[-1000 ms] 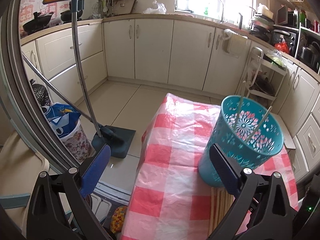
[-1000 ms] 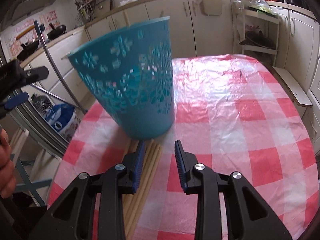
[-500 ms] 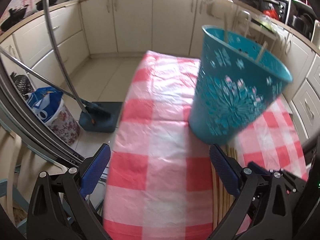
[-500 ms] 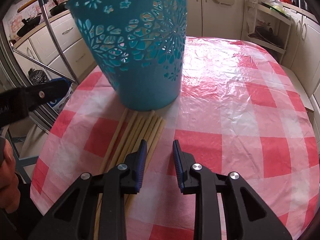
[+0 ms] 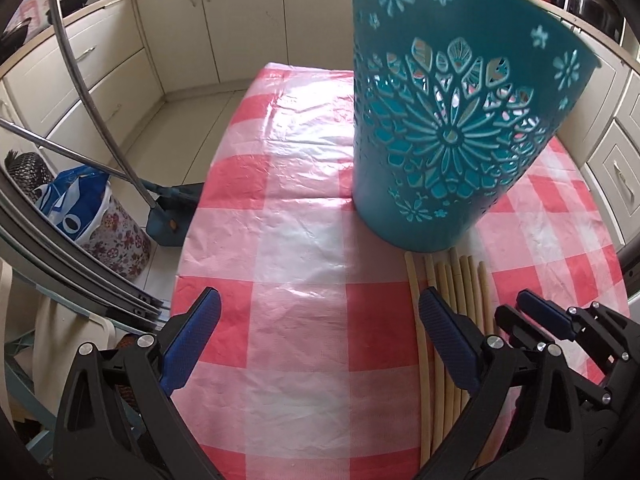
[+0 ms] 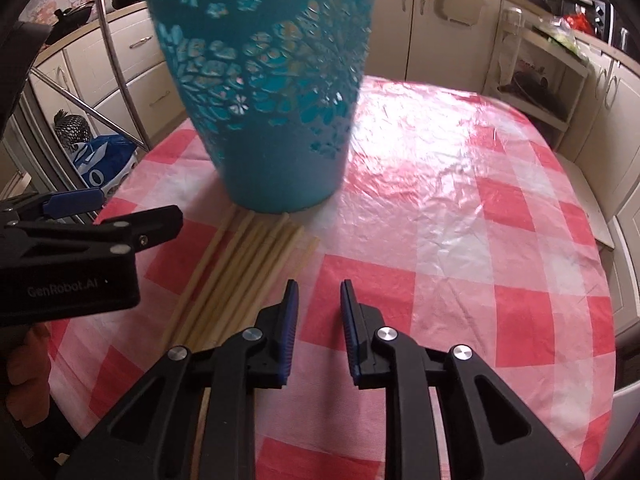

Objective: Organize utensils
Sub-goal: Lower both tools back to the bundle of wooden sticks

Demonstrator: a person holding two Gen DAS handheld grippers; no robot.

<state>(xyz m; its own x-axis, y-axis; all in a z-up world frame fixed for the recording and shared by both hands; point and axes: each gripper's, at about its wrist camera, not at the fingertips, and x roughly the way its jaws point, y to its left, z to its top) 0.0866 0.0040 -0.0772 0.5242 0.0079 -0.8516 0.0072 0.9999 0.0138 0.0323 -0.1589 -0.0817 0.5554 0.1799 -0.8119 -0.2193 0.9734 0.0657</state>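
Right gripper (image 6: 316,308): low over the table, jaws narrow and closing, nothing between them, only checked cloth showing in the gap. The nearest stick lies just to the left of its left pad, not pinched.

Left gripper (image 5: 316,344): jaws spread wide, empty, hanging over bare cloth beside the same bundle. Its right pad sits over the left edge of the sticks; contact cannot be told.

Chopsticks (image 6: 240,276): pale wooden sticks lying side by side on the red-and-white tablecloth (image 6: 460,240), far ends reaching the foot of the basket. Count about eight; the near ends run under the grippers, so the figure is rough.

Basket (image 5: 444,120): one, teal, perforated flower pattern, upright on the cloth just beyond the sticks. Its inside is not visible from either camera, so anything already in it goes uncounted.

Progress, as a judgement: the whole visible bundle is on the table and none is in a grip. Picking up and dropping into the basket is all left to do.
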